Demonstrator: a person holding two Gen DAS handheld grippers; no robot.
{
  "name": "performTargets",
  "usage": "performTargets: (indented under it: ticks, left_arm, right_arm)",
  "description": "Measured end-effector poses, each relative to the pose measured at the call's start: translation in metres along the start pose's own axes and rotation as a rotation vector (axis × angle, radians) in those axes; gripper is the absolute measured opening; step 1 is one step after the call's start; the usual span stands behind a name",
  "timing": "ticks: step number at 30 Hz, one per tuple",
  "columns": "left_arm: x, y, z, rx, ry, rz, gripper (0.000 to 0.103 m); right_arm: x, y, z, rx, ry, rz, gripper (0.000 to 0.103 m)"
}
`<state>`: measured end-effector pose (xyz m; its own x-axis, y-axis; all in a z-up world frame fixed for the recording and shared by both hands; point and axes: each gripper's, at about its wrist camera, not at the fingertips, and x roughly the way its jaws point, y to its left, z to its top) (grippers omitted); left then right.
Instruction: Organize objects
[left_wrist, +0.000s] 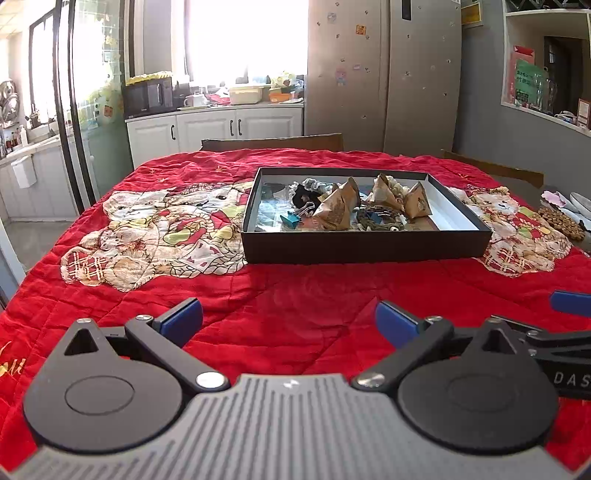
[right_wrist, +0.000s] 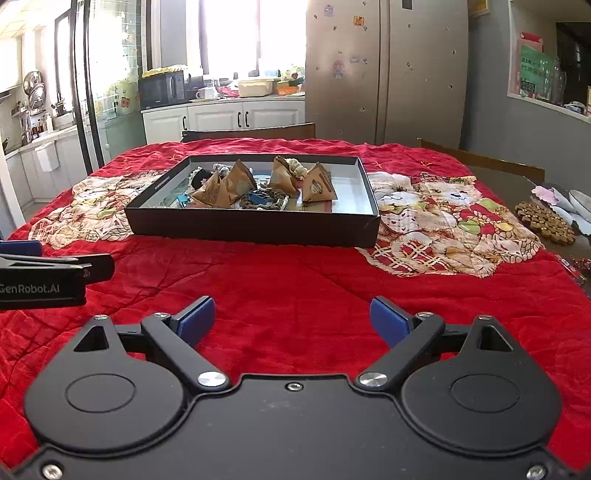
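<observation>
red quilt (right_wrist: 295, 280): covered the bench; bear patches either side
black tray (right_wrist: 255, 225): sat mid-bench, well beyond both tongs; held brown paper pyramids (right_wrist: 317, 184), a blue clip (left_wrist: 290, 219), braided cord
left tongs (left_wrist: 288, 319): spread wide; gripped nothing
right tongs (right_wrist: 291, 319): spread wide, empty; above bare quilt

Red bear-patterned quilt (left_wrist: 295, 314), black box (left_wrist: 365, 245), brown paper pyramids (right_wrist: 317, 184), blue-padded tongs (right_wrist: 291, 321).
</observation>
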<state>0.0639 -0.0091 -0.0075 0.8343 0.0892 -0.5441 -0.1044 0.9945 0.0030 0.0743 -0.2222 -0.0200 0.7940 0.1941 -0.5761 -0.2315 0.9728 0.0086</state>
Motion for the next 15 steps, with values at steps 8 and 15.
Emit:
performTargets:
  ticks: [8,15]
  left_arm:
    - [-0.0024,-0.0030,-0.0014,0.014,-0.002,-0.001,0.103]
    - [-0.0035,-0.0036,-0.0018,0.019,-0.003,-0.003,0.103]
  right_arm:
    - [0.0007,0.0001,-0.0008,-0.001,0.006,0.001,0.092]
    - [0.0008,0.0015,-0.0017,-0.005,0.009,0.004,0.092]
